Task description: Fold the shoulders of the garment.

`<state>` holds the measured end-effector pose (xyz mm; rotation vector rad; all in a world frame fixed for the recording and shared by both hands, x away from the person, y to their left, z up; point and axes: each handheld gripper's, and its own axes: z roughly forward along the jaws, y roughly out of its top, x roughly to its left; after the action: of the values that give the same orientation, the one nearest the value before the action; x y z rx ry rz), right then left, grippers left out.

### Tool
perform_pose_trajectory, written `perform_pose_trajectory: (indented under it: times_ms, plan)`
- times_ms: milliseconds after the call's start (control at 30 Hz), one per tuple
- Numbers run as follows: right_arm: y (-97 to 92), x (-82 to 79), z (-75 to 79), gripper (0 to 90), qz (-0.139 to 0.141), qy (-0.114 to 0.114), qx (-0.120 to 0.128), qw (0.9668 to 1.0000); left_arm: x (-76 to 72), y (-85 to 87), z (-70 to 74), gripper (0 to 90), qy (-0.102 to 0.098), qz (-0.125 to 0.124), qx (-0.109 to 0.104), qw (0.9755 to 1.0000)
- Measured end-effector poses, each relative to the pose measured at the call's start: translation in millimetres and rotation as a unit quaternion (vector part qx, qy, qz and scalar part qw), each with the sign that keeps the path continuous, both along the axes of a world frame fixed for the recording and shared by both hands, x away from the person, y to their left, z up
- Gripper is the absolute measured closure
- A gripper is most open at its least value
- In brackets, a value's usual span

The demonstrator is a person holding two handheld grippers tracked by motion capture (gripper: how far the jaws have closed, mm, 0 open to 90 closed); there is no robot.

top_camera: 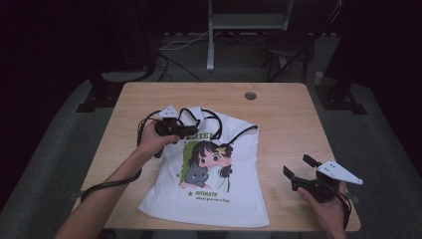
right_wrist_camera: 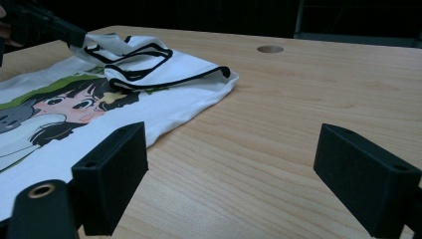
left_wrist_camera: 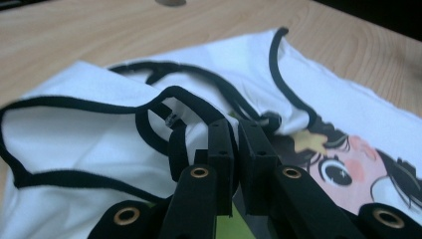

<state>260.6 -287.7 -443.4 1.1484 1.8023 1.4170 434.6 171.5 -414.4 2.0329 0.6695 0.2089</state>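
Left gripper (top_camera: pixel 183 130) pinches the white tank top (top_camera: pixel 214 191) near its black-trimmed neckline. Right gripper (top_camera: pixel 297 168) hovers wide open, empty

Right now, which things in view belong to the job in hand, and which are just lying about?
In the job:
- top, white with black trim and a cartoon print
- left hand-held gripper, shut on the top's upper edge
- right hand-held gripper, open, over bare wood

Lying about:
- table
- round hole in the table
- chair behind
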Motion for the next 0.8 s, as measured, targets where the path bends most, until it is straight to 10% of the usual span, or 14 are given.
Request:
perform_pose_trajectory:
  times_ms: [800]
  plan:
    - [-0.3, -0.3, 0.0, 13.4, 0.001, 0.0, 0.001, 1.0, -11.8, -2.4, -0.5, 83.7, -0.006, -0.014, -0.002, 0.9999]
